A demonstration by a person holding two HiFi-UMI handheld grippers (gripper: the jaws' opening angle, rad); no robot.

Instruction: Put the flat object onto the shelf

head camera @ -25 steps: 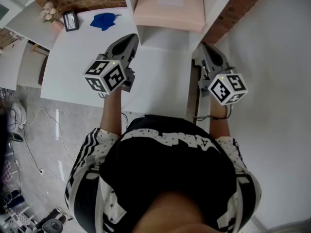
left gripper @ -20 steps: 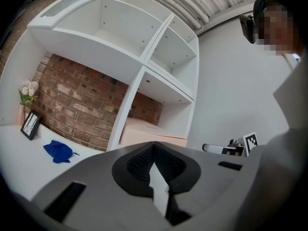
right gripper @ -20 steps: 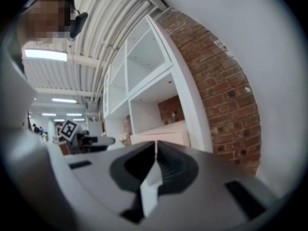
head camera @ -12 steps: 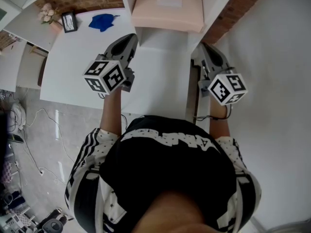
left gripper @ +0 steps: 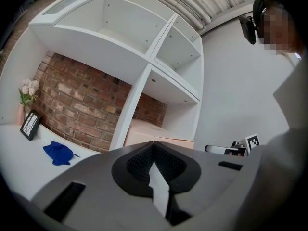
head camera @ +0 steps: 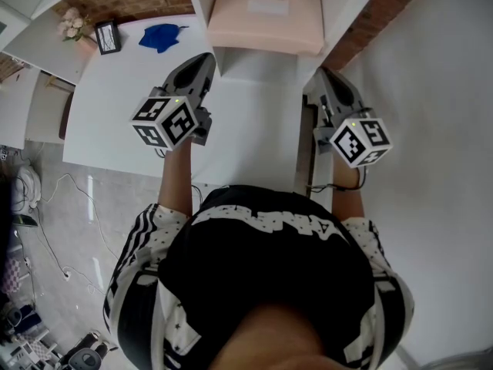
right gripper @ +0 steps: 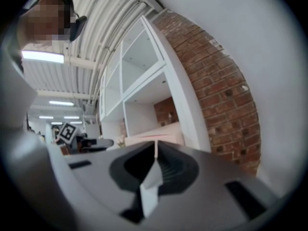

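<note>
- Far left, at the back of the white tabletop (head camera: pixel 115 106), we note a small bunch of pale pink flowers (head camera: pixel 75 23). A black-framed picture (head camera: pixel 107 37) stands just beside it, and both are close to the red brick wall (left gripper: pixel 72 100).
- Right of the frame, and apart from it, a crumpled blue cloth (head camera: pixel 160 35) lies on the tabletop.
- The left gripper (head camera: pixel 206 60) is held over the tabletop's right part, its tip pointing toward the white shelf unit (head camera: pixel 258 64). In the left gripper view its dark ribbed pads (left gripper: pixel 139 162) meet along one line. The fingers are together with nothing between them.
- Centre: the pale pink flat cardboard box (head camera: pixel 269 10) lies flat in the shelf unit's lower compartment, between two white uprights. Neither gripper touches it. We see one gripper near each front corner.
- The right gripper (head camera: pixel 323 77) is held beside the shelf unit's right upright. In the right gripper view its fingers are pressed against each other and hold nothing. The pink box shows beyond the tips.
- Far right, a plain white wall (right gripper: pixel 250 42) runs past a brick column.
</note>
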